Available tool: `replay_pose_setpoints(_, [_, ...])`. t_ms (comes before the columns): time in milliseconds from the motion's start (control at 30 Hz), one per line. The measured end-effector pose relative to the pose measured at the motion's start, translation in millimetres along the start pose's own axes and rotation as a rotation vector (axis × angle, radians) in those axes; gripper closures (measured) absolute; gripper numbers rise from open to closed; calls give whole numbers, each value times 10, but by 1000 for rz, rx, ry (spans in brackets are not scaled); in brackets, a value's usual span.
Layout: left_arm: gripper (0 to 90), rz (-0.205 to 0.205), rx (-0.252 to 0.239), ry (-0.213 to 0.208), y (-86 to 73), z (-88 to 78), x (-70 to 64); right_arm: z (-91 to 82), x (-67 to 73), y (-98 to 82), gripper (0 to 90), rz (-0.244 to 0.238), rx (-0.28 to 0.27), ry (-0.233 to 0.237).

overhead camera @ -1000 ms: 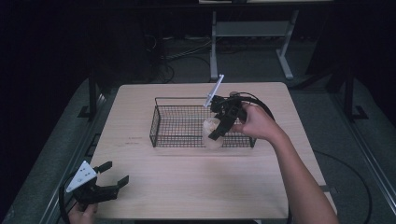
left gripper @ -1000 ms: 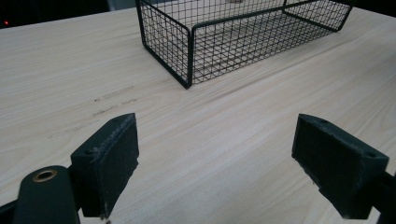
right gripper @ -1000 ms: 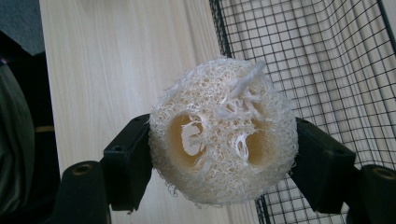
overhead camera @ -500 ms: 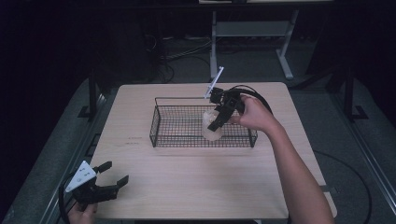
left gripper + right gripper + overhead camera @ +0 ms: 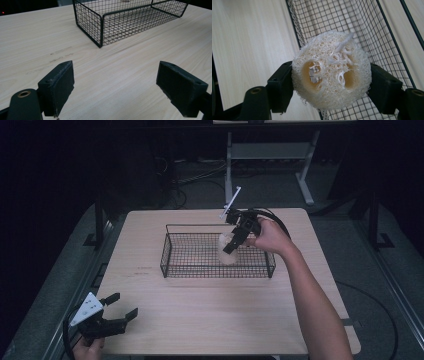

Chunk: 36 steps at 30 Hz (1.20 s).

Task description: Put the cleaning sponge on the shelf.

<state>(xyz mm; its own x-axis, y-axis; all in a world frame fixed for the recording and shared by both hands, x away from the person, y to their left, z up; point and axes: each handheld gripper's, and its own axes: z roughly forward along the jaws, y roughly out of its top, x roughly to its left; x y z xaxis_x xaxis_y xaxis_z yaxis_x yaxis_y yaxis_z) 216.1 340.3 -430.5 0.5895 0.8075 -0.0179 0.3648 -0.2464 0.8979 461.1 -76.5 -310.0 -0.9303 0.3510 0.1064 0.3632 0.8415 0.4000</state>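
Note:
A pale, fibrous loofah slice (image 5: 331, 71) with round holes is clamped between the two black jaws of my right gripper (image 5: 331, 82). In the high view the right gripper (image 5: 231, 246) holds the loofah (image 5: 228, 254) over the right half of the black wire basket (image 5: 172, 265), just above its mesh floor. My left gripper (image 5: 119, 309) stands open low over the table's near left corner, nothing between its pads (image 5: 58, 85). The basket's near corner (image 5: 100, 30) lies ahead of it.
The light wooden table (image 5: 210, 320) has bare room in front of the basket and to both sides. A desk frame (image 5: 265, 155) and cables lie on the dark floor beyond the far edge. The person's right forearm (image 5: 310, 295) crosses the table's right side.
The right gripper has carried the loofah a little forward and down, from the basket's near right part to deeper over its inside. The left gripper has stayed in place.

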Motion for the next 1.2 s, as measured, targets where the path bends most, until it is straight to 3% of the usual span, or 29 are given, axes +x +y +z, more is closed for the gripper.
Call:
replay_pose_setpoints(133, [139,3,-4,0,0,0,-3,63,-150,-44,278,47,2,-9])
replay_pose_setpoints(300, [140,-2,-3,0,-1,1,-2,108,-210,-51,278,61,-4,-21])
replay_pose_setpoints(667, [139,1,0,-2,0,-2,-1,324,-211,0,278,48,45,-40])
replay_pose_setpoints(967, [139,13,7,-1,4,9,-21,457,-278,-76,277,66,37,-27])
replay_pose_setpoints(1100, [139,13,10,-4,4,14,-20,527,-307,-118,277,72,58,-27])
replay_pose_setpoints(1200, [139,6,6,-4,0,11,-15,571,-320,-150,277,77,38,-16])
